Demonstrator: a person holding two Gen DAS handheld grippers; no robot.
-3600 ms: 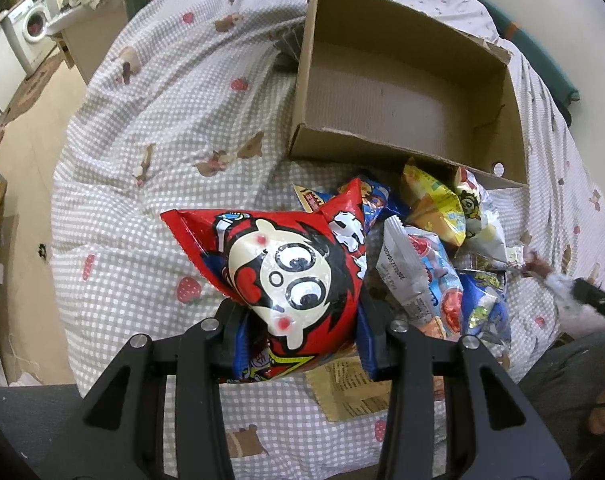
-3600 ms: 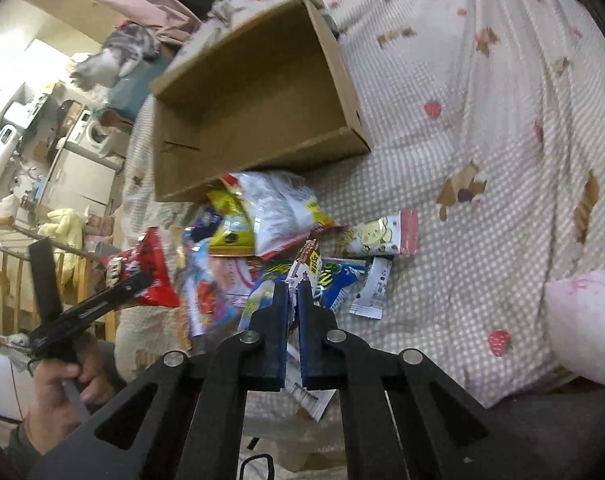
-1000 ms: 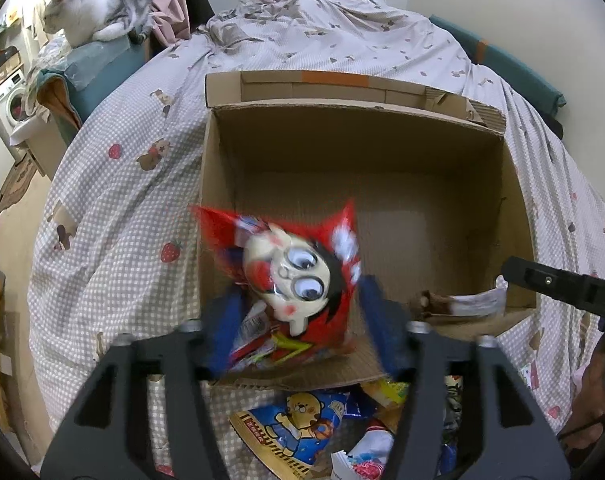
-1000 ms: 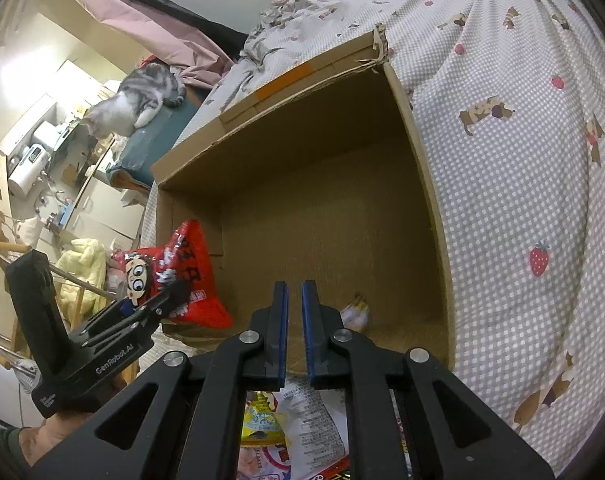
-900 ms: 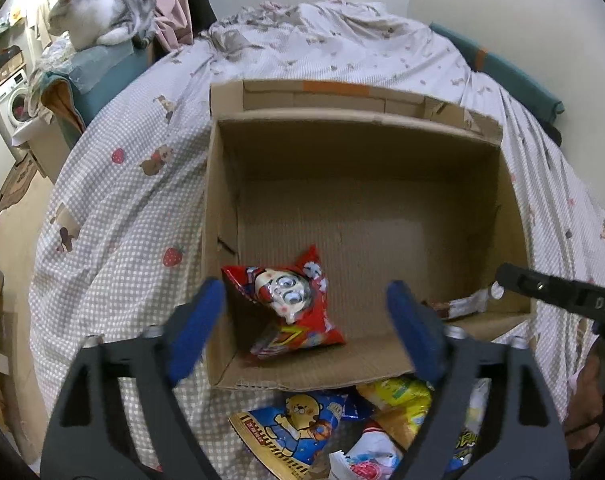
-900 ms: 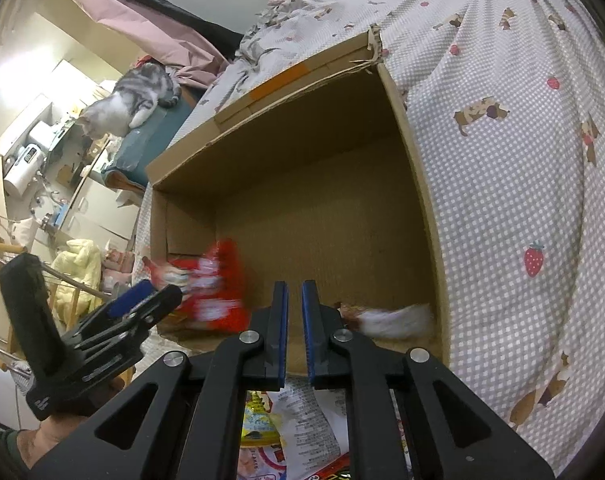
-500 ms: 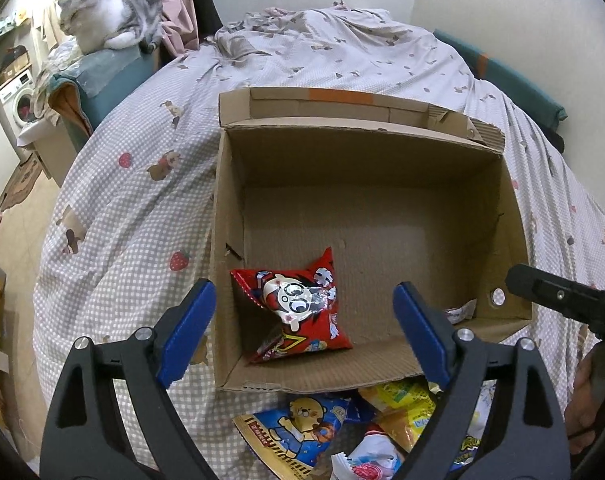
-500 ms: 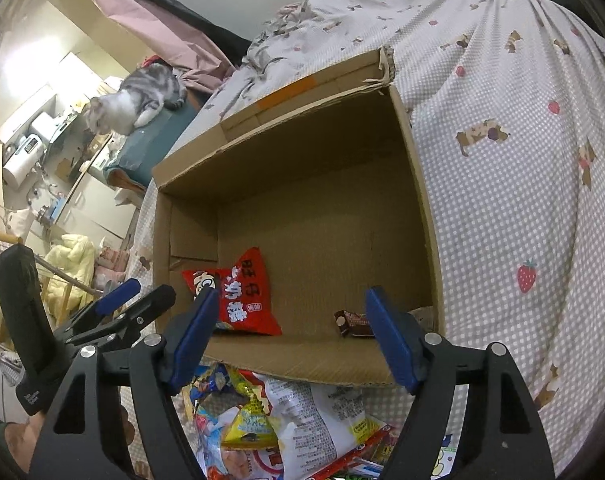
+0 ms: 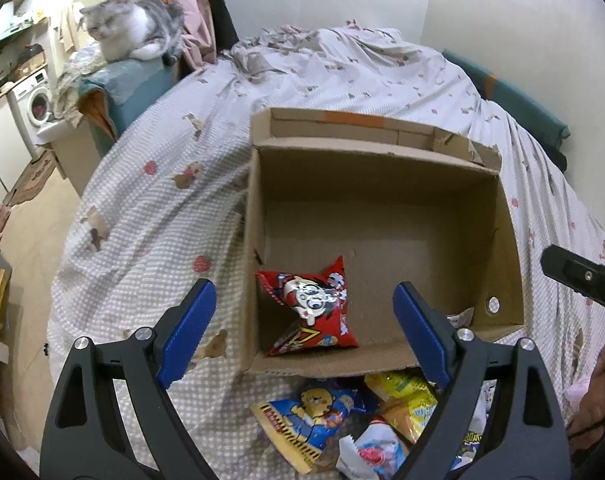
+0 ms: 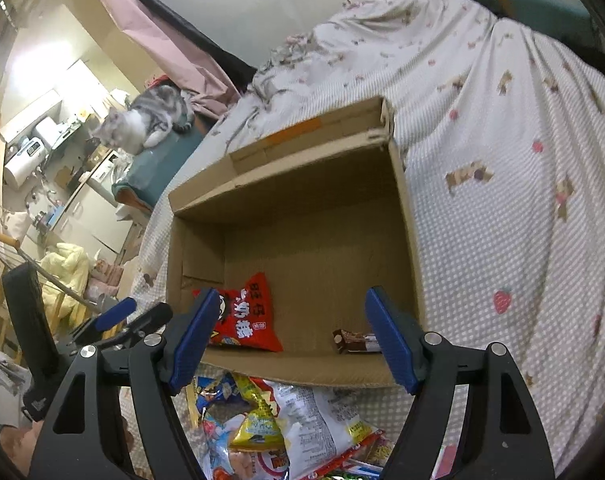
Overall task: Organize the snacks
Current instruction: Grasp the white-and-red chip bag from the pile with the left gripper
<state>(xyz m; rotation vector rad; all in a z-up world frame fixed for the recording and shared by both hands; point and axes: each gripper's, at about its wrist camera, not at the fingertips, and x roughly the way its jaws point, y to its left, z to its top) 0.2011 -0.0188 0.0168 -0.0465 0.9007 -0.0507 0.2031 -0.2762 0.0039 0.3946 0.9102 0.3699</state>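
Snacks first: a loose pile of snack packets (image 9: 366, 420) sits on the checkered bedspread (image 9: 142, 232) right in front of the cardboard box (image 9: 382, 364), touching its near wall. I can pick out a blue packet with a cartoon bear (image 9: 306, 420) and a yellow one (image 10: 258, 424) in there.

Both grippers hover just above the box's near edge, and neither one has anything in it. The left gripper (image 9: 302, 332) has its blue pads spread wide, with nothing between them. Same deal with the right gripper (image 10: 290, 340), jaws well apart and empty.

Inside the box there are 2 things already. A red snack bag with a cartoon face (image 9: 310, 312) leans in the near left corner, and a small brown wrapped bar (image 10: 352, 340) lies by the near right corner. The rest of the box floor is bare cardboard.

Past the box the bedspread gets rumpled up toward the wall. Off to the far left of the box, a grey and white cat (image 9: 134, 34) is lounging on a teal cushion thing (image 9: 142, 80), and there's a washing machine (image 9: 34, 104) further left still.
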